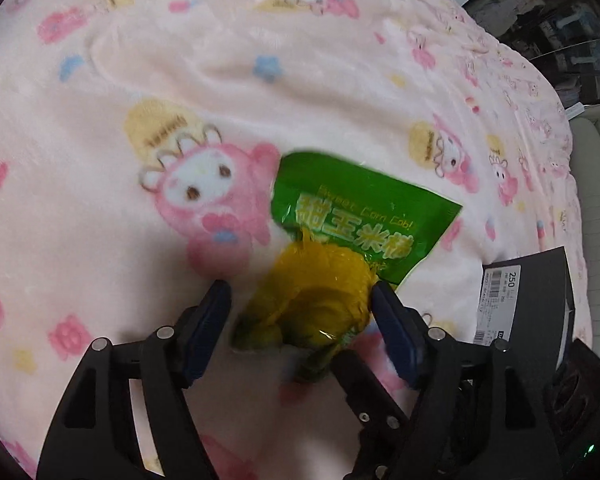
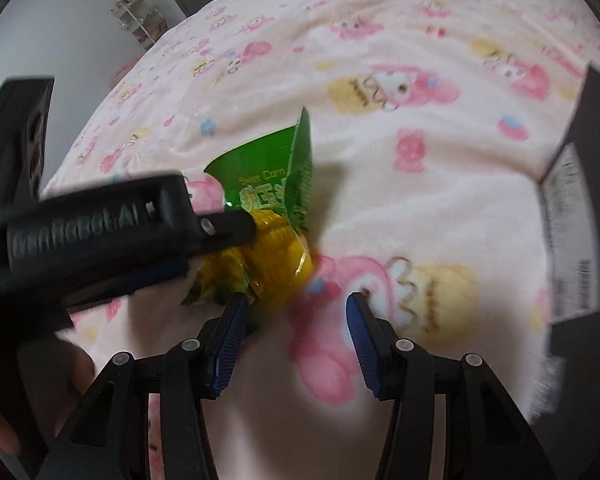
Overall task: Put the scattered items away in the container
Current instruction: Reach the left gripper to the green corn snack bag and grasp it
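Left wrist view: your left tool [image 1: 300,296] wide, fingers straddling yellow end of corn packet [image 1: 340,240], right pad touching it, grip not closed. Packet lies on pink blanket [image 1: 140,80], green end pointing away. Black box [image 1: 532,304] near packet, off to its right. Your right tool [image 2: 296,306] wide, holding nothing, just beside packet [image 2: 276,216].

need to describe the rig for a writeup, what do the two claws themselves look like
The left claw and right claw share one build: matte black plastic linkage arms with round silver pivot pins, each ending in two fingers faced with dark blue pads, ribbed in the right wrist view. The left claw's black body bears raised grey lettering, too blurred to read reliably. No cables or sleeves are visible.
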`<action>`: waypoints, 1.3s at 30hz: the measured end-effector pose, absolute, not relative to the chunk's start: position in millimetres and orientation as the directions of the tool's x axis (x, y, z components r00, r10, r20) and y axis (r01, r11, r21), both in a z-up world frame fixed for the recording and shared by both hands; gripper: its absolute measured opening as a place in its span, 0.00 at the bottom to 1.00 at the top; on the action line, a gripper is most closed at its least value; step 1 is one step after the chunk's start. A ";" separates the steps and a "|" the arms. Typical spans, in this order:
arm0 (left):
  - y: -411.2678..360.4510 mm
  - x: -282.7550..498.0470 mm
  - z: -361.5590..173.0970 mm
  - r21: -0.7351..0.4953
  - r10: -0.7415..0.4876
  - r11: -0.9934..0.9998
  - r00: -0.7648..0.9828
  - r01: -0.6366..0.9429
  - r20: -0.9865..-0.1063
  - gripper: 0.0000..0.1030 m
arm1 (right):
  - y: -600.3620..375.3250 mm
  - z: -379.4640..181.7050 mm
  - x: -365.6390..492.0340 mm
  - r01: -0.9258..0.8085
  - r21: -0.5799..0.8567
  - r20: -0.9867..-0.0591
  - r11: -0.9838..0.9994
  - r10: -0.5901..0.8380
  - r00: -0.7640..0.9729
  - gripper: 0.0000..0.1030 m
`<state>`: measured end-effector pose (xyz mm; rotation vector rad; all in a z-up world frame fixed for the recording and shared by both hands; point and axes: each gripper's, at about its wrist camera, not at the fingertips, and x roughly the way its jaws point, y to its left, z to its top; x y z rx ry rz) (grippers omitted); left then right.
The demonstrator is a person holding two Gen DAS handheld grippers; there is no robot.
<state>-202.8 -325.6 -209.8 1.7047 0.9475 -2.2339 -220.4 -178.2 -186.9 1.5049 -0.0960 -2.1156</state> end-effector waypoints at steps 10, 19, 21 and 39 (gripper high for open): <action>-279.7 -167.7 -162.3 -0.495 0.363 -0.811 -0.397 0.312 -0.843 0.24 | -170.0 -128.5 -167.5 0.474 0.480 -0.745 -0.738 -0.628 -0.224 0.10; -289.5 -146.7 -144.4 -0.394 0.209 -0.809 -0.413 0.437 -0.886 0.30 | -127.9 -129.4 -159.3 0.347 0.412 -0.811 -0.843 -0.513 -0.281 0.21; -299.8 -149.5 -153.1 -0.398 0.211 -0.789 -0.403 0.468 -0.891 0.33 | -130.4 -130.0 -164.4 0.361 0.402 -0.818 -0.842 -0.507 -0.272 0.34; -291.7 -198.7 -210.7 -0.391 0.249 -0.819 -0.354 0.420 -0.902 0.51 | -170.1 -198.8 -217.3 0.374 0.503 -0.782 -0.779 -0.594 -0.186 0.20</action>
